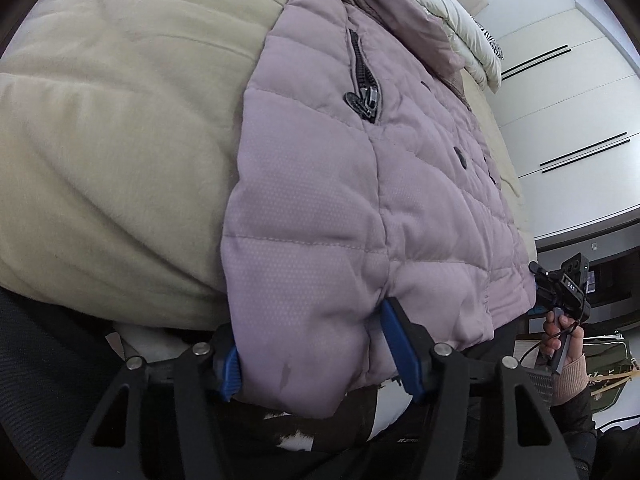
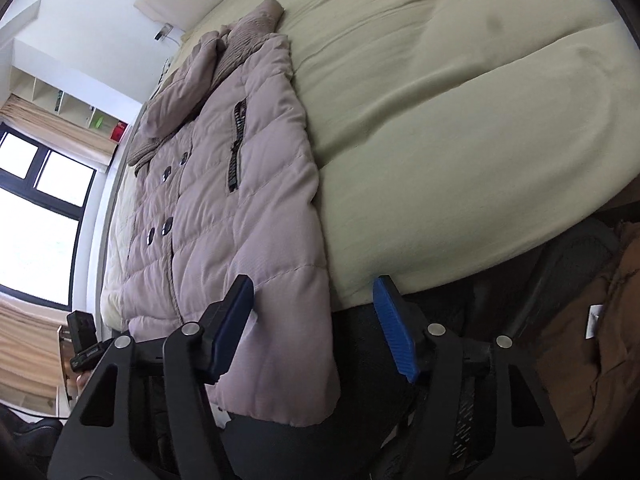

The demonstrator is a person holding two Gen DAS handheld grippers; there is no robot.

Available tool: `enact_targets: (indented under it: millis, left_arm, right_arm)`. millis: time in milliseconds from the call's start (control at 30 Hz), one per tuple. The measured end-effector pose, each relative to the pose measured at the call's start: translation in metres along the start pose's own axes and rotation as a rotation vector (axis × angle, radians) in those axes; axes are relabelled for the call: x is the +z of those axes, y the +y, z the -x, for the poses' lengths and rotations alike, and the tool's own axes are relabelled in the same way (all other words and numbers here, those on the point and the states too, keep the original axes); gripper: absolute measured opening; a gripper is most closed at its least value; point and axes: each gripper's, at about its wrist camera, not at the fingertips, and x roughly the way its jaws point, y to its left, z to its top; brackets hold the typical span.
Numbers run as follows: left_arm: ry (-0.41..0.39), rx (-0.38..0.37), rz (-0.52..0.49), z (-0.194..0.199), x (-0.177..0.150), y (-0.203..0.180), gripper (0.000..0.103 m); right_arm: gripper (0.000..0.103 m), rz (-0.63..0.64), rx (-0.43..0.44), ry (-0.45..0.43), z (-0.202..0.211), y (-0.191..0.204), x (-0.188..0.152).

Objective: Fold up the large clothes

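Observation:
A mauve quilted jacket (image 1: pixel 360 160) lies front up on a bed, with dark snaps and a zipped pocket, and its hem hangs over the near edge. In the left wrist view my left gripper (image 1: pixel 314 360) straddles one hem corner. Both blue pads press into the puffy fabric, and the right pad dents it. In the right wrist view the jacket (image 2: pixel 224 184) has its other hem corner between the fingers of my right gripper (image 2: pixel 316 324). The left finger lies against the fabric, but the right pad (image 2: pixel 394 332) stands clear of it, so this gripper is open.
A beige bedcover (image 1: pixel 120 140) spreads wide beside the jacket (image 2: pixel 440 120). White bedding (image 1: pixel 460 20) sits at the head end, near white wardrobe doors (image 1: pixel 580 100). A window (image 2: pixel 40 200) is at the far side. A dark mesh chair (image 2: pixel 568 256) and brown cloth (image 2: pixel 600 340) stand by the bed's near edge.

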Motion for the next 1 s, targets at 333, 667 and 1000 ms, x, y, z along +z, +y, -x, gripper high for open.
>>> enact_targets:
  millis: [333,667,1000]
  left_arm:
    - [-0.019,0.057,-0.130,0.003,-0.002,-0.025,0.009]
    - [0.010,0.096,-0.289,0.034,-0.020,-0.045,0.007]
    - [-0.101,-0.163,-0.108,0.106,0.008,-0.020,0.007]
  right_arm:
    - [0.019,0.060,0.003,0.111,-0.024,0.034,-0.008]
    - [0.006,0.222,-0.090,0.067,-0.001,0.079,-0.027]
    - [0.006,0.175,0.153,-0.082,0.057,0.106,-0.027]
